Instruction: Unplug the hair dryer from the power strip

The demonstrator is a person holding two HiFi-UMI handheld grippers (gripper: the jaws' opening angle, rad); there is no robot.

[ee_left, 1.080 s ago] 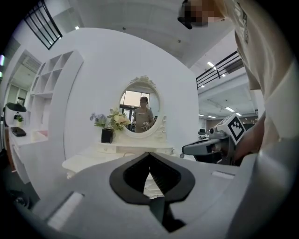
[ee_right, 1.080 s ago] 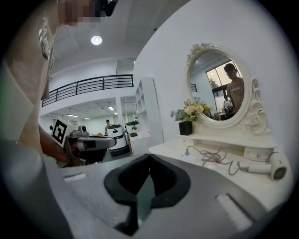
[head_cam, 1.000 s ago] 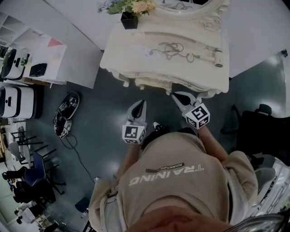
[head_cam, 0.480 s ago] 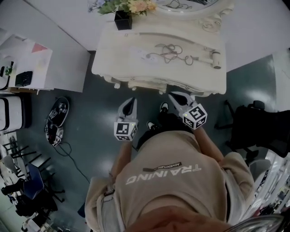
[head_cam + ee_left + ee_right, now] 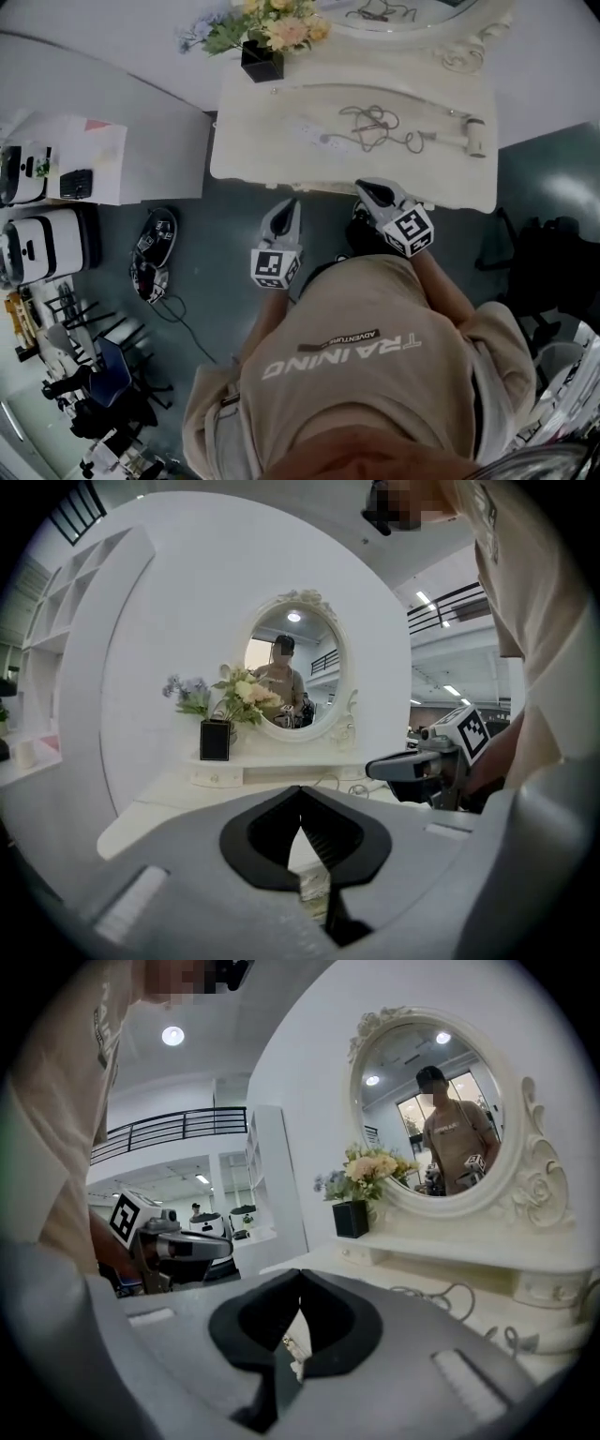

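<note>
Approach stage of the unplugging task; no part of it is done yet. The dressing table (image 5: pixel 248 141) carries the power strip (image 5: pixel 314 134), which lies on the left half of its top, about midway between the back and front edges. A plug appears to be seated at the strip's right end, though the detail is too small to be sure. From there the cord (image 5: pixel 375 124) runs in a loose tangle across the middle of the top to the hair dryer (image 5: pixel 469 137), which lies flat near the right edge. A black vase of flowers (image 5: pixel 262 49) stands at the back left corner, beside the oval mirror (image 5: pixel 295 667). The left gripper (image 5: pixel 290 208) hangs over the floor (image 5: pixel 216 244) just short of the table's front edge. Its jaws are closed tip to tip with nothing between them, as the left gripper view shows. The right gripper (image 5: pixel 368 191) has its tips at the front edge near the middle, and in the right gripper view its jaws are likewise together and empty. Both grippers point toward the back edge. The power strip lies beyond and between the two, closer to the left gripper's line; the hair dryer lies well off to the right of the right gripper. What is left, by judgement: open a gripper, reach over the front edge, steady the strip, grip the plug and pull it free.
</note>
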